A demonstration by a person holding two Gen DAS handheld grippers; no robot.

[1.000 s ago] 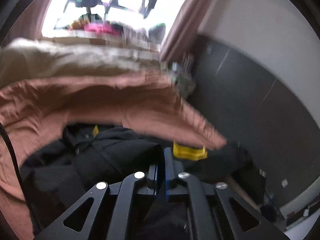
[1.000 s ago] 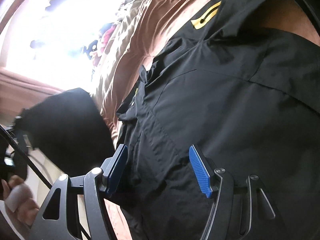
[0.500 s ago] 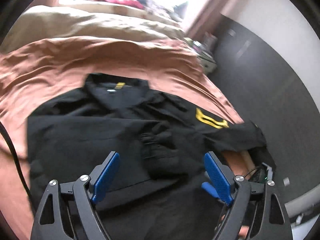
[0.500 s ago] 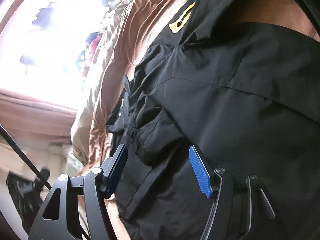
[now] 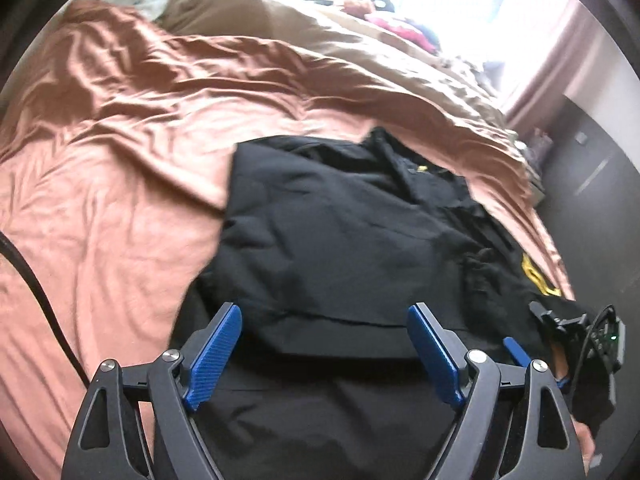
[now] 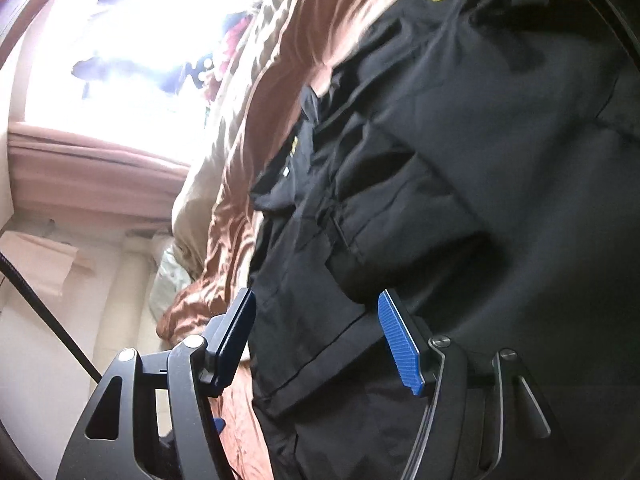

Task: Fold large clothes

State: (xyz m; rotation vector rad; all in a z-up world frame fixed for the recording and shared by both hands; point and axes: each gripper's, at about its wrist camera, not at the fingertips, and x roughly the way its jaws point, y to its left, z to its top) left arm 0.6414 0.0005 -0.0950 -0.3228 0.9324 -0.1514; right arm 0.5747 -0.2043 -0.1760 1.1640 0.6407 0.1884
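Note:
A black shirt (image 5: 340,240) with yellow patches lies on a brown bed sheet (image 5: 120,160), its left side folded over the middle. My left gripper (image 5: 324,352) is open and empty, just above the shirt's lower part. My right gripper (image 6: 316,340) is open and empty, tilted sideways over the shirt (image 6: 480,160), with a folded sleeve between and beyond its pads. The right gripper also shows at the right edge of the left wrist view (image 5: 560,344).
A beige duvet (image 5: 320,32) and colourful items lie at the bed's far side by a bright window (image 5: 460,0). A dark wall panel (image 5: 592,184) runs along the bed's right side. A black cable (image 5: 36,292) crosses the sheet on the left.
My left gripper let go of the shirt, opened, and pulled back and left; the shirt's side now lies folded over. The right gripper stayed open and turned slightly.

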